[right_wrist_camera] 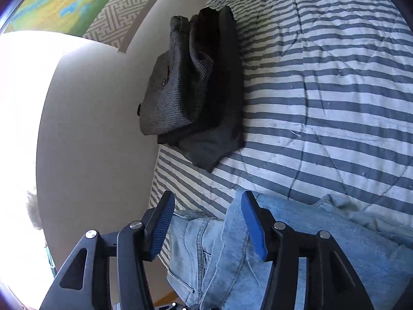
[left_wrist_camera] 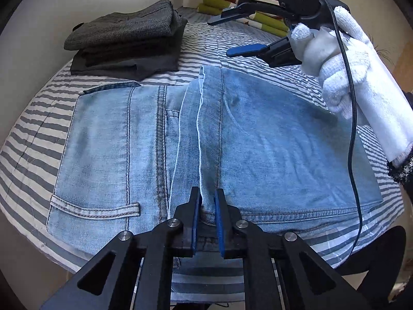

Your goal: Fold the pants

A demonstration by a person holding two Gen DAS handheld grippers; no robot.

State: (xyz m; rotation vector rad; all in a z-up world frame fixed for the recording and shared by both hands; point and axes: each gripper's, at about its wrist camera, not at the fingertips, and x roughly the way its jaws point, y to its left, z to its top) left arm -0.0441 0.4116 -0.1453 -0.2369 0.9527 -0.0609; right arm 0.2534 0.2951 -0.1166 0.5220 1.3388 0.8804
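Observation:
Light-blue jeans [left_wrist_camera: 271,142] lie folded flat on the striped bed, with a leg hem edge running up the middle. At the near edge my left gripper [left_wrist_camera: 207,202] is shut on a raised fold of that denim. My right gripper [left_wrist_camera: 223,37], held by a white-gloved hand [left_wrist_camera: 343,77], hovers open above the far edge of the jeans with nothing between its fingers. In the right wrist view the right gripper [right_wrist_camera: 206,204] stands open over the jeans [right_wrist_camera: 222,253], its pads clear of the cloth.
A stack of folded dark garments [left_wrist_camera: 129,41] [right_wrist_camera: 196,90] sits on the striped bedding [left_wrist_camera: 31,134] [right_wrist_camera: 322,77], beyond the jeans by the bed's edge. Green folded items [left_wrist_camera: 219,2] lie farther back. A black cable [left_wrist_camera: 353,129] hangs from the right gripper.

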